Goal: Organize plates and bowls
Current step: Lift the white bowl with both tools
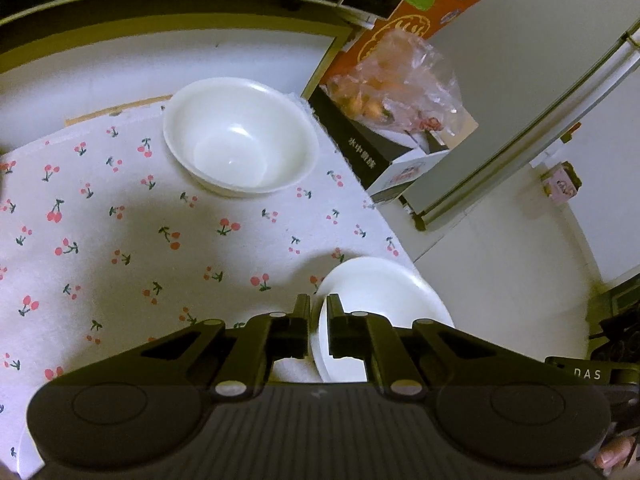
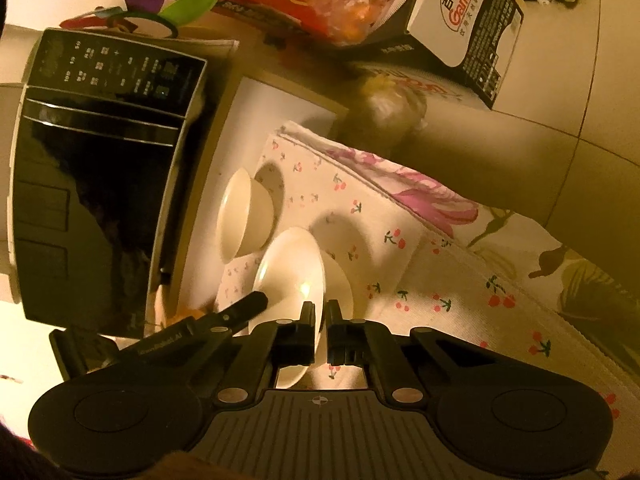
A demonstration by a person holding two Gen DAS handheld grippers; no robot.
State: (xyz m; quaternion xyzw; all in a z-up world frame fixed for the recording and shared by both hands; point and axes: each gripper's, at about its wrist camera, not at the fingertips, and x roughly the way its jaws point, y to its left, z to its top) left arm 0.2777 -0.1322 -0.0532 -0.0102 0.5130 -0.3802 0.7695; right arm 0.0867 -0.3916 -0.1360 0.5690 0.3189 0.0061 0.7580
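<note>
A white bowl [image 1: 240,136] stands on the cherry-print cloth [image 1: 120,240] at the back; it also shows in the right wrist view [image 2: 244,216]. Near the cloth's right edge lies a stack of white plates [image 1: 384,296]. My left gripper [image 1: 319,312] is shut on the left rim of the top plate. In the right wrist view my right gripper [image 2: 320,316] is shut on the rim of that top white plate [image 2: 292,268], tilted above a lower plate [image 2: 340,288]. The left gripper's finger [image 2: 244,308] touches the plate from the left.
A black microwave [image 2: 104,184] stands close behind the bowl. Cardboard boxes [image 1: 372,152] with a plastic bag of food [image 1: 400,84] crowd the cloth's far right corner. The table edge [image 1: 408,256] drops off beside the plates. A fridge door [image 1: 560,100] is beyond.
</note>
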